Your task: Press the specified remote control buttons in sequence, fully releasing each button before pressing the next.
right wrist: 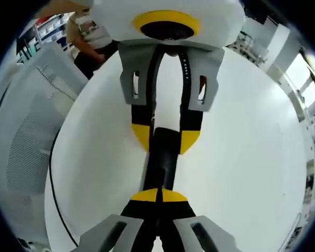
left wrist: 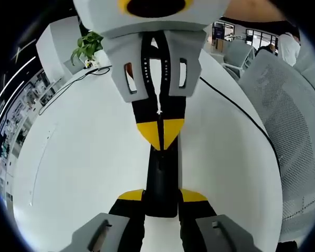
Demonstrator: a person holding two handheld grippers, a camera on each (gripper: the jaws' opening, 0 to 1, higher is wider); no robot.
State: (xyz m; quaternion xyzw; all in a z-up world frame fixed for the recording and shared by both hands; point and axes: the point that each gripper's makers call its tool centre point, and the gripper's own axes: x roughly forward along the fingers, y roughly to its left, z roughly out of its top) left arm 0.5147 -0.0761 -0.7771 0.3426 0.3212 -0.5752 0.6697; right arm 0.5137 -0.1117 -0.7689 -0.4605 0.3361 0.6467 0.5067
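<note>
Pinches the remote (left wrist: 161, 181) between the spread jaws of the left gripper (left wrist: 161, 197), at 6 o'clock in the left gripper view. Meets it from 12 o'clock with the right gripper (left wrist: 160, 131), jaws pressed together into one yellow point that sits on the remote's upper face. Cannot tell which button lies under the tip, nor whether it is pushed down or only touched.

Risks, as a judgement: may slide off the narrow remote if pushed off-centre, and could catch a neighbouring button with so broad a tip. Could tilt or twist the remote in the left jaws if pressed too hard, since only its sides are held. May count as one long press if not lifted fully before the next. Hides the buttons from both views, so makes aiming hard.

Works over a plain white table (left wrist: 84, 157), glossy and bare nearby. Shows a black cable (left wrist: 236, 105) running toward 1 o'clock, a plant (left wrist: 86, 47) at 11 o'clock, and a grey mesh chair (left wrist: 289, 105) at 3 o'clock. Suggests a bright open office, with shelves toward 9 o'clock.
</note>
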